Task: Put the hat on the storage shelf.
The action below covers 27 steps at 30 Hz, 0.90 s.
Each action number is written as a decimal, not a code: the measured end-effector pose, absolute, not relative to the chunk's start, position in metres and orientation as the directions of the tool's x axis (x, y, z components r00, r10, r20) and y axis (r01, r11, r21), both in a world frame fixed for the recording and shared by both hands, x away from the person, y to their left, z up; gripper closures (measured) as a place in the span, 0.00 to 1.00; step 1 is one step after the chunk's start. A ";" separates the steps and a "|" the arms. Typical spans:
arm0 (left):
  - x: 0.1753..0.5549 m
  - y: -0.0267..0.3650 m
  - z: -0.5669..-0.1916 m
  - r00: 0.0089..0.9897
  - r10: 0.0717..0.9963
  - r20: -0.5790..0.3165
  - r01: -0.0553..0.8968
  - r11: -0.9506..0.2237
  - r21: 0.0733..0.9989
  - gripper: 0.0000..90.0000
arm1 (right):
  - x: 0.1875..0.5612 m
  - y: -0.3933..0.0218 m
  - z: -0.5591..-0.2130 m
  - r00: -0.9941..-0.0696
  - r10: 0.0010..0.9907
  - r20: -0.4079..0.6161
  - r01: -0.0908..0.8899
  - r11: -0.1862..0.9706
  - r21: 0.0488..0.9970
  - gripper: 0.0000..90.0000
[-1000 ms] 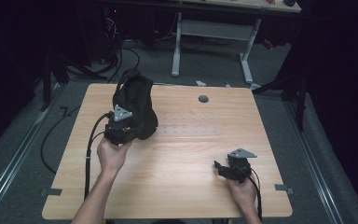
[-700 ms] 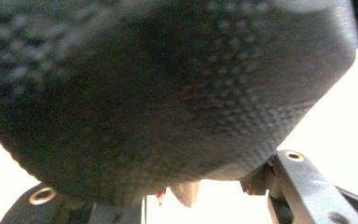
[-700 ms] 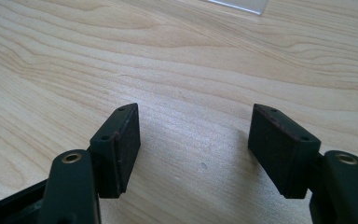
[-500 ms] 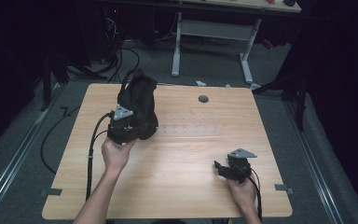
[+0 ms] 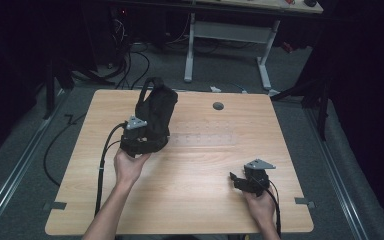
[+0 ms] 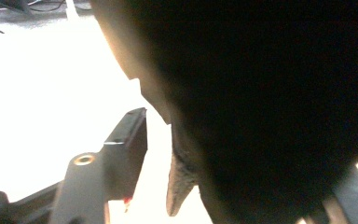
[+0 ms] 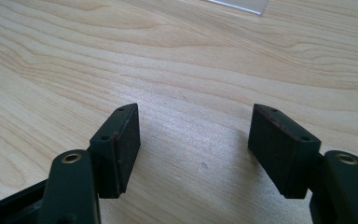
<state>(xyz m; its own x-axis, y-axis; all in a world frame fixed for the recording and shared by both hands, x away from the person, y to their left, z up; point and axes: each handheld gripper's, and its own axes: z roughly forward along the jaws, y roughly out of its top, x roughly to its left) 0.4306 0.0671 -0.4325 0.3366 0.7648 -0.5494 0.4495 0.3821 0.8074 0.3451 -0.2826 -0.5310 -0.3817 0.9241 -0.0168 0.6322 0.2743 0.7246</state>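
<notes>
A black fabric bag (image 5: 155,112) stands upright on the wooden table (image 5: 195,200), left of the middle. My left gripper (image 5: 147,145) sits at the bag's base, held by a hand. Its jaws have just been opening. In the left gripper view its left finger (image 6: 126,149) stands apart from the bag (image 6: 270,93), whose dark fabric hangs between the jaws and hides the other finger. My right gripper (image 5: 235,180) rests near the front right of the table. It is open (image 7: 196,135), with only bare wood (image 7: 168,56) between its pads.
A round grommet hole (image 5: 218,106) sits near the table's far edge. A clear flat strip (image 5: 205,139) lies across the middle. The left gripper's cable (image 5: 102,165) trails off the front left. A white desk frame (image 5: 225,30) and floor cables stand beyond the table.
The bag's top has shifted slightly to the right beside the left gripper. The left hand has barely moved, and the right gripper has kept still.
</notes>
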 end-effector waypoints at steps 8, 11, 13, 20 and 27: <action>0.431 0.069 -0.434 0.323 0.763 -0.560 0.455 0.394 0.799 0.21 | 0.345 -0.283 -0.531 -0.383 0.924 -0.017 0.632 0.275 0.725 0.38; 0.433 0.069 -0.434 0.318 0.758 -0.570 0.463 0.401 0.791 0.17 | 0.345 -0.283 -0.531 -0.382 0.924 -0.017 0.632 0.275 0.725 0.38; 0.434 0.069 -0.435 0.313 0.754 -0.578 0.470 0.406 0.784 0.14 | 0.345 -0.283 -0.531 -0.383 0.924 -0.017 0.632 0.275 0.725 0.38; 0.439 0.065 -0.438 0.291 0.776 -0.560 0.454 0.403 0.794 0.08 | 0.345 -0.282 -0.531 -0.383 0.924 -0.017 0.632 0.275 0.724 0.38; 0.440 0.066 -0.448 0.272 0.801 -0.534 0.437 0.392 0.810 0.06 | 0.345 -0.282 -0.531 -0.383 0.923 -0.015 0.633 0.274 0.724 0.38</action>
<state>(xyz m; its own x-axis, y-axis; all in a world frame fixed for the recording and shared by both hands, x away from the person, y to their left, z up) 0.4400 0.0657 -0.4480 0.2715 0.8008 -0.5339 0.4370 0.3916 0.8097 0.3447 -0.2822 -0.5309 -0.3834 0.9235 -0.0146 0.6327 0.2741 0.7243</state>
